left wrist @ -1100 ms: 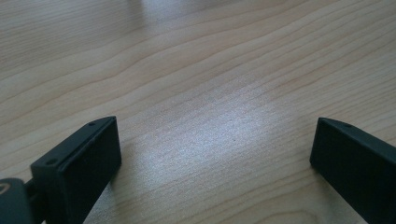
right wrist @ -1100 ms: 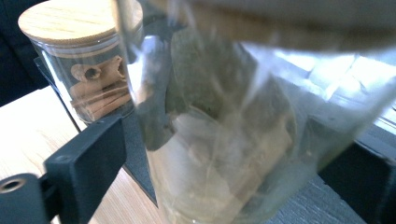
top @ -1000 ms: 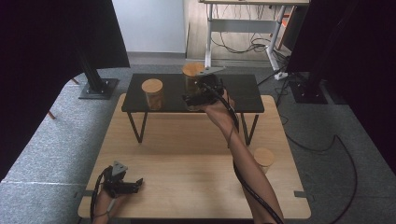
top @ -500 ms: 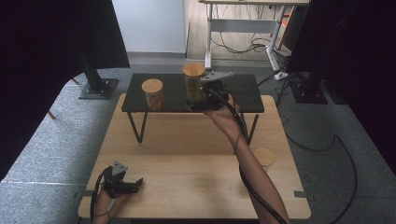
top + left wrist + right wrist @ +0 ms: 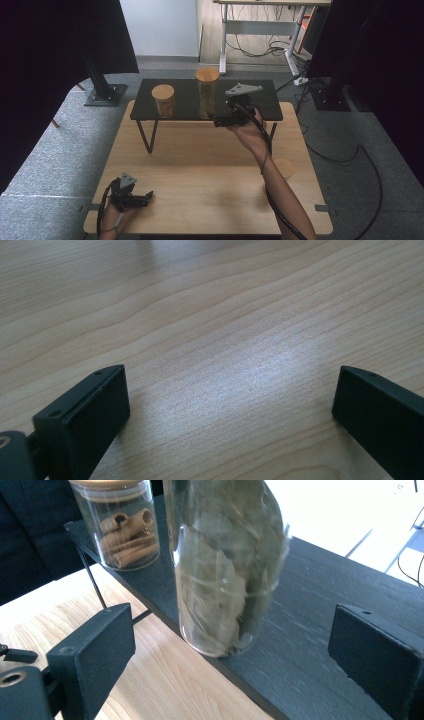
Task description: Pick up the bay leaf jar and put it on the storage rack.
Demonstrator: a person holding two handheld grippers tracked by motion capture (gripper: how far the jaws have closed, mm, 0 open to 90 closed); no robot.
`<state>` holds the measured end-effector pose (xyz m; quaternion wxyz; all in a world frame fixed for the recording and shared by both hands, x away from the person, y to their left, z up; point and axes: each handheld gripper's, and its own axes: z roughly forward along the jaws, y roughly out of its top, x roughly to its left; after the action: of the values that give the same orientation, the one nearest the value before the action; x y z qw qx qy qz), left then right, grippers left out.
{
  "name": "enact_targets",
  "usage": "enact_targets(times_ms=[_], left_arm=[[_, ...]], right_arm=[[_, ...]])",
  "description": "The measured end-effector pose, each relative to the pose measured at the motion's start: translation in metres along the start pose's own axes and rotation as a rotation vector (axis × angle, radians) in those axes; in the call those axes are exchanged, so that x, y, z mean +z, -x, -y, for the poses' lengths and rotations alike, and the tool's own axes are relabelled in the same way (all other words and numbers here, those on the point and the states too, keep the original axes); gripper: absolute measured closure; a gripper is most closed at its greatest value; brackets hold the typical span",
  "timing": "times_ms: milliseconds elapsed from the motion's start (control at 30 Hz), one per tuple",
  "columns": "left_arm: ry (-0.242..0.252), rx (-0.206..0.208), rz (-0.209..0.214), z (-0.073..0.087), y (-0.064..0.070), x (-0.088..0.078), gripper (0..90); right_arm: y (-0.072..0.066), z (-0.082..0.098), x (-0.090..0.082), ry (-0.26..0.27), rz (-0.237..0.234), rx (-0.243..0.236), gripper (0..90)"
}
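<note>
Bay-leaf jar stands upright on the black shelf, near its front edge, straight ahead of the right gripper and just beyond its jaws, which gape wide with nothing between them and no pad touching glass. The jar's long axis is vertical, so a level approach from the shelf's front looks right. This gripper is by far the nearer; the left gripper rests wide open and empty low over the wooden tabletop, well apart. Clear glass, tall and narrow, packed with dry olive leaves, cork lid on top. 1 shorter jar of cinnamon sticks stands further along the shelf.
</note>
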<state>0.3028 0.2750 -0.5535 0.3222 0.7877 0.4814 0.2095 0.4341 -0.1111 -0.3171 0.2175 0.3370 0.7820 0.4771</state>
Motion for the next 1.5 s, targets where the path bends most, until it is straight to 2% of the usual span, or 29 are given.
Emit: enact_targets(times_ms=[133,267,633,1200,1267,1500], left_arm=[[-0.004,0.005,0.001,0.0,0.0,0.0,1.4],[0.001,-0.001,0.001,0.0,0.0,0.0,1.4],[0.0,0.0,0.001,0.0,0.0,0.0,1.4],[0.0,0.0,0.0,0.0,0.0,0.0,1.4],[0.0,0.0,0.0,0.0,0.0,0.0,1.4],[0.0,0.0,0.0,0.0,0.0,0.0,1.4]], right_arm=[[0.002,0.008,-0.005,0.008,-0.002,0.006,4.7],[0.002,0.016,-0.011,0.004,0.013,-0.015,4.4],[0.0,0.037,-0.029,0.009,0.035,-0.033,2.9],[0.006,0.069,-0.058,0.03,0.071,0.01,1.1],[0.007,0.072,-0.061,0.03,0.068,0.01,3.8],[0.009,0.085,-0.072,0.024,0.09,0.013,2.6]])
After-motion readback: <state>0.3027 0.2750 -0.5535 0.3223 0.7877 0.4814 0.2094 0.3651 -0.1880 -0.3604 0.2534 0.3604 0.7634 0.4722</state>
